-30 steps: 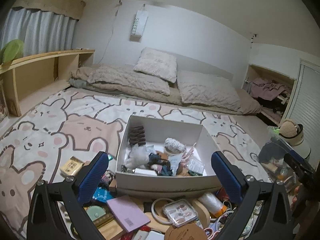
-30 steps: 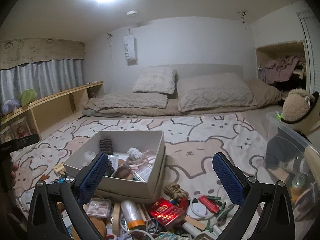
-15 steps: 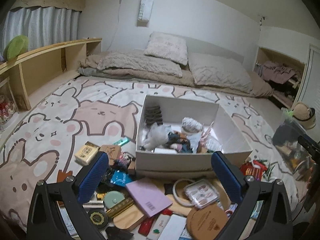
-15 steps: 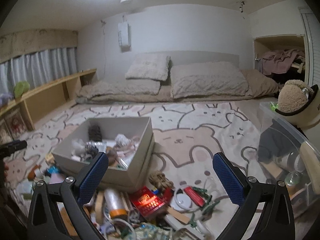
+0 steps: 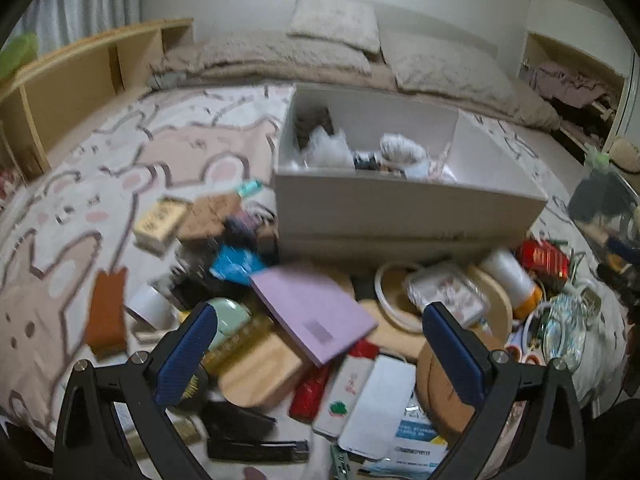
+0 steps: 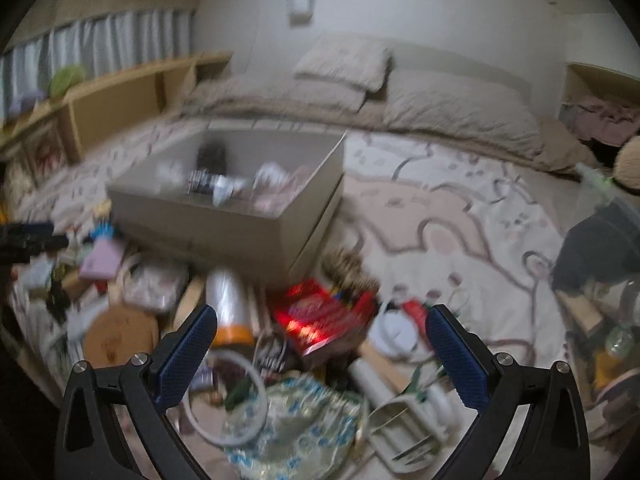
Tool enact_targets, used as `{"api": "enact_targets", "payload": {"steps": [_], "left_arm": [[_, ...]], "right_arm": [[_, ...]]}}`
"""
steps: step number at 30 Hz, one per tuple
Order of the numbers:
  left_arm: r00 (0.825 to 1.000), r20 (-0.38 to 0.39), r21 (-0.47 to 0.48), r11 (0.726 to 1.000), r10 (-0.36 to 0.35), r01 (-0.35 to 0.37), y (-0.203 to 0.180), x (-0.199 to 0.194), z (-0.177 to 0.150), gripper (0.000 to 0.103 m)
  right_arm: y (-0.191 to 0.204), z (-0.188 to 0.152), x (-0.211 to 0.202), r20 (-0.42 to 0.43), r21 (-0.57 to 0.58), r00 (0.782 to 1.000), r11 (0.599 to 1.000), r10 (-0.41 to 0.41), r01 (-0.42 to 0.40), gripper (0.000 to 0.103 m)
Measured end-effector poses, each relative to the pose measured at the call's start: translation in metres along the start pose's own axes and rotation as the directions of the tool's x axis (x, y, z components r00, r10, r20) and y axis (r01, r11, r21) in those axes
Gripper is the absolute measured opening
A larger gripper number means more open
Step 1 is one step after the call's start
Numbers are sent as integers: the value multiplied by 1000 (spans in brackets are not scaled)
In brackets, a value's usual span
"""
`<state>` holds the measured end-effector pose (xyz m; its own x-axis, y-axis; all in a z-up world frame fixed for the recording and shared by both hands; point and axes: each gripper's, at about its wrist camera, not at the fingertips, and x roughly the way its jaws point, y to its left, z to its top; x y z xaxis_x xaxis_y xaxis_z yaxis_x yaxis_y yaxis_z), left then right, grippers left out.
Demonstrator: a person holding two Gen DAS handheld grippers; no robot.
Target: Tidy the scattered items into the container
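Observation:
A white cardboard box (image 5: 404,208) holding several small items stands on the bear-print rug; it also shows in the right wrist view (image 6: 224,216). Scattered items lie in front of it: a purple pad (image 5: 312,312), a blue packet (image 5: 236,264), a clear-lidded case (image 5: 448,292), a red packet (image 6: 320,316), a plastic roll with an orange end (image 6: 228,304). My left gripper (image 5: 320,356) is open and empty above the purple pad. My right gripper (image 6: 320,352) is open and empty above the red packet and a crinkled foil bag (image 6: 296,420).
A low bed with pillows (image 5: 336,28) runs along the back wall. A wooden shelf (image 5: 80,76) lines the left side. A clear bin (image 6: 600,248) with dark contents stands at the right. The rug (image 6: 448,216) lies right of the box.
Both grippers have dropped lower and closer to the pile in front of the box, tilting down. Both stay open and empty. The views are blurred by motion.

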<state>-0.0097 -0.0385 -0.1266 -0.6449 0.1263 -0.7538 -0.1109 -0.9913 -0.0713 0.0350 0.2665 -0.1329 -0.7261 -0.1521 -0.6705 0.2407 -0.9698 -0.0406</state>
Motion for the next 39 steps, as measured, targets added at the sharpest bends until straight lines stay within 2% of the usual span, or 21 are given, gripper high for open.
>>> {"api": "enact_targets", "payload": {"steps": [7,12,17,23,27,33,36,39], "left_arm": [[999,-40,-8,1000,13,-13,-3,18,-11,103],[997,-67,-56,998,30,-34,5,30,-15,103],[995,-93,-70,996,44,-51,5,40,-17,103],[994,-96,-35,998,43,-47,-8,49,-15,103],[992,-93,16,997,80,-79,-18,55,-14,103],[980,-96,65,984,172,-166,-20,66,-17,103],[978,-93,61,982,185,-180,-16,69,-16,103],[977,-89,55,981,192,-188,-15,71,-14,103]], "right_arm": [[20,-29,28,-111,-105,994,994,10,-22,103],[30,-45,32,-131,-204,991,979,0,-27,103],[40,-58,33,-152,-321,988,945,9,-58,103],[49,-64,27,-152,-403,987,909,50,-109,103],[56,-70,26,-144,-446,988,886,64,-122,103],[58,-76,33,-140,-463,989,880,43,-104,103],[59,-80,32,-103,-470,993,878,52,-95,103],[58,-79,34,-101,-450,993,888,55,-95,103]]}}
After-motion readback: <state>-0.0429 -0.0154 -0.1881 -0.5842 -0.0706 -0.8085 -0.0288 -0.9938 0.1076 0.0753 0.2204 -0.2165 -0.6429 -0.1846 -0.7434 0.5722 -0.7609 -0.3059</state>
